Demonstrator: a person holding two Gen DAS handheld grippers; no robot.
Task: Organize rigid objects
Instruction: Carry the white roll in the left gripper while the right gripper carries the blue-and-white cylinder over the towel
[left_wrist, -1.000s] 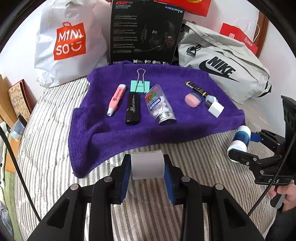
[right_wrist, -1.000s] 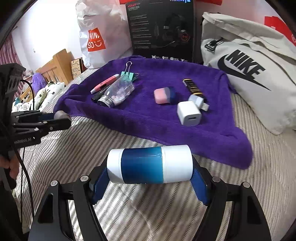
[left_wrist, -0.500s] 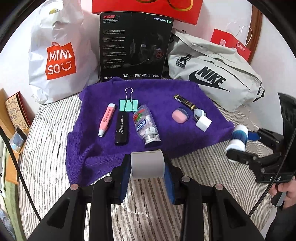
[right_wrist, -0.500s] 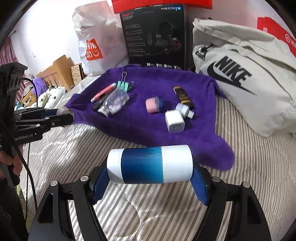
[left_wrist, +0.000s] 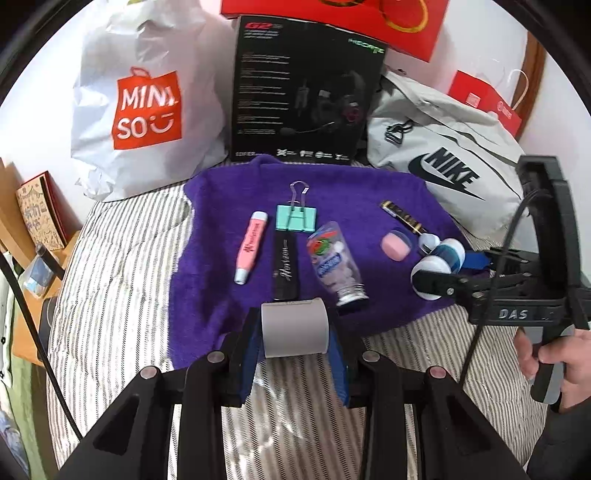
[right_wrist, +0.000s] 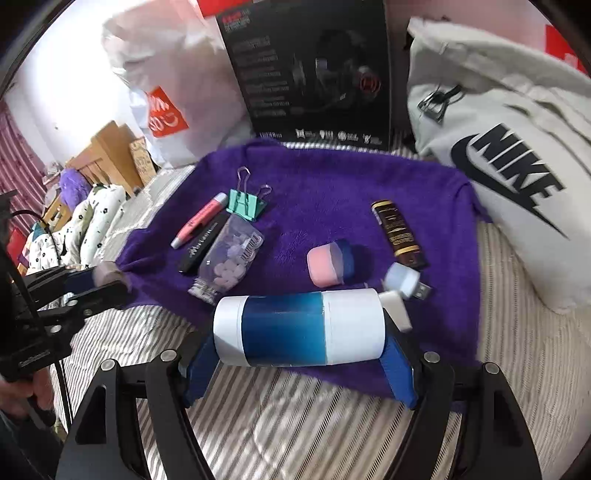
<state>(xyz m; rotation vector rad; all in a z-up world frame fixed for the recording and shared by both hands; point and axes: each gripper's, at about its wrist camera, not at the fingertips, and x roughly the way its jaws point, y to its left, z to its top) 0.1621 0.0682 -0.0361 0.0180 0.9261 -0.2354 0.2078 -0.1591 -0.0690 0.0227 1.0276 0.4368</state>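
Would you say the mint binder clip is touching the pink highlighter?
Apart: the left wrist view shows purple towel between the binder clip and the highlighter.

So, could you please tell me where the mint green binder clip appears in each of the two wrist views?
Left wrist: binder clip sits upper centre, on the purple towel.
Right wrist: binder clip sits left of centre.
Shared landmark: pink highlighter lies just left of it.

Mostly hidden behind the blue-and-white cylinder (right_wrist: 297, 326) clamped in the right jaws: white charger (right_wrist: 397, 308). Blurred beyond: headset box (right_wrist: 314, 70) print.
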